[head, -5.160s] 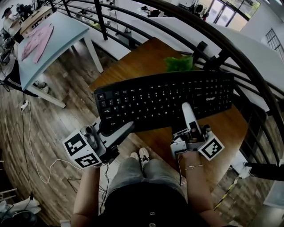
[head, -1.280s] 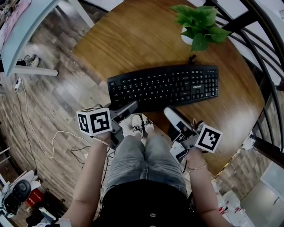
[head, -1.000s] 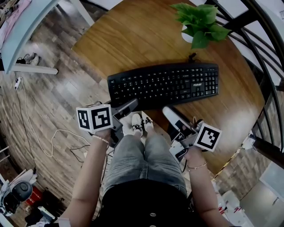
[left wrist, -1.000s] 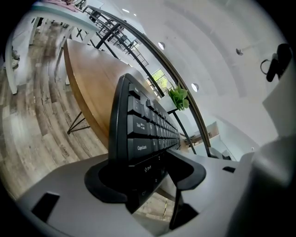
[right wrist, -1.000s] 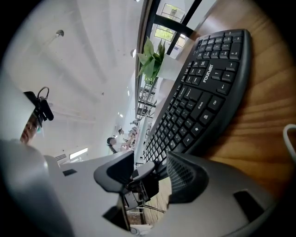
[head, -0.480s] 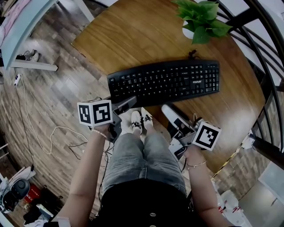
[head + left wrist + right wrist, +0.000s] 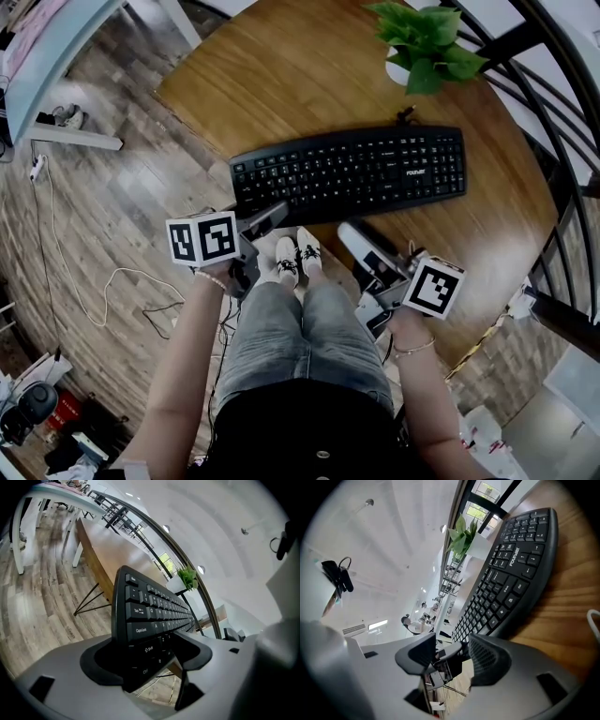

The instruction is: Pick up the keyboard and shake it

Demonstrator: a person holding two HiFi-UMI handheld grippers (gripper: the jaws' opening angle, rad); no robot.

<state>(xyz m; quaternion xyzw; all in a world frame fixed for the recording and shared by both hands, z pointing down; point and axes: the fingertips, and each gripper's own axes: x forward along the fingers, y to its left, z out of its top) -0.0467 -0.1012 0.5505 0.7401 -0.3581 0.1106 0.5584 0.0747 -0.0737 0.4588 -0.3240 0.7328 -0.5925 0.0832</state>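
The black keyboard lies flat on the round wooden table, with its long side across the head view. My left gripper is at the keyboard's near left corner. In the left gripper view that corner stands between the jaws while they are opening, and the pads are off it. My right gripper hovers just off the keyboard's front edge, open. In the right gripper view the keyboard stretches away beyond the right jaw, and nothing lies between the jaws.
A potted green plant stands on the table behind the keyboard. A dark metal railing curves round the table's right side. A light blue table is at the upper left. Cables trail on the wooden floor. The person's shoes are below the table edge.
Five seconds ago both grippers held the keyboard up; now it rests on the table. Over the last second the grippers have barely shifted.
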